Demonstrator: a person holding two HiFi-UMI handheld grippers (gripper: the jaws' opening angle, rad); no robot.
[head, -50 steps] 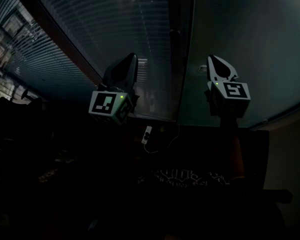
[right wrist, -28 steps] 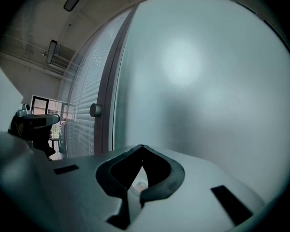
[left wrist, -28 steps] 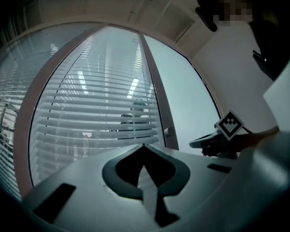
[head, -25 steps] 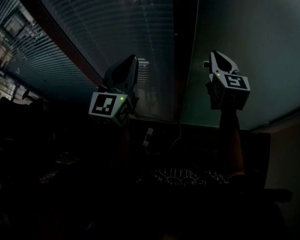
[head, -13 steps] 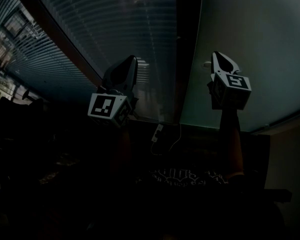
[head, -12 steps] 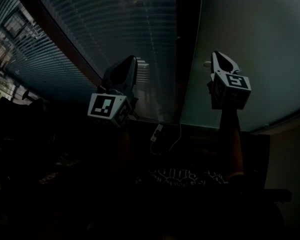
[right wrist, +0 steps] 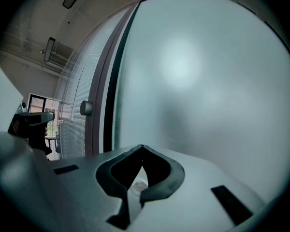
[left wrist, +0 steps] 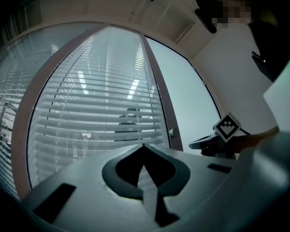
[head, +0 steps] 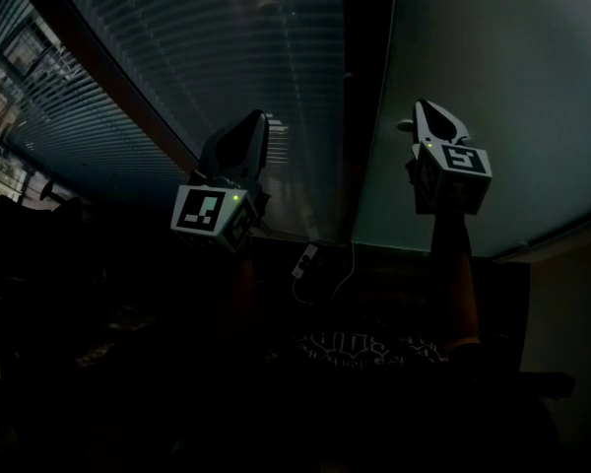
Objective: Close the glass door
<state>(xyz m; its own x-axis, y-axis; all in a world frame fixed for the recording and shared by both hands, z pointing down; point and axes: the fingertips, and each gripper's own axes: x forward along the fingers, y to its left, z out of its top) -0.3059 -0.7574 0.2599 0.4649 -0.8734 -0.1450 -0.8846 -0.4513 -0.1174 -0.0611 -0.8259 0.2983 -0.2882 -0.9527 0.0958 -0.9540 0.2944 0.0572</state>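
Two grippers, both raised toward a glass wall in a dim room.

Left gripper (head: 258, 116): jaws pressed together, nothing between them. It is aimed at the slatted pane and stands apart from it.

Right gripper (head: 421, 106): jaws likewise together and empty. Its tip is close up against the frosted pane; whether it touches or stops just short, I cannot tell.

Cable (head: 325, 279): pale, hanging low on the dark wall beneath the glass, between the two arms.

Post (head: 366, 87): dark upright dividing the two panes. A round knob (right wrist: 86, 108) sits on the frame beside it.

Door (head: 492, 77): frosted glass, right of the post, filling the right gripper view. A narrow dark strip runs between its edge and the frame; it could be a gap or a seal.

Blinds (head: 207, 37): horizontal slats behind the left pane.

Progress: by my reading the door is at or very nearly at the frame. At most a last small push is left; if the strip is only a seal, nothing is.
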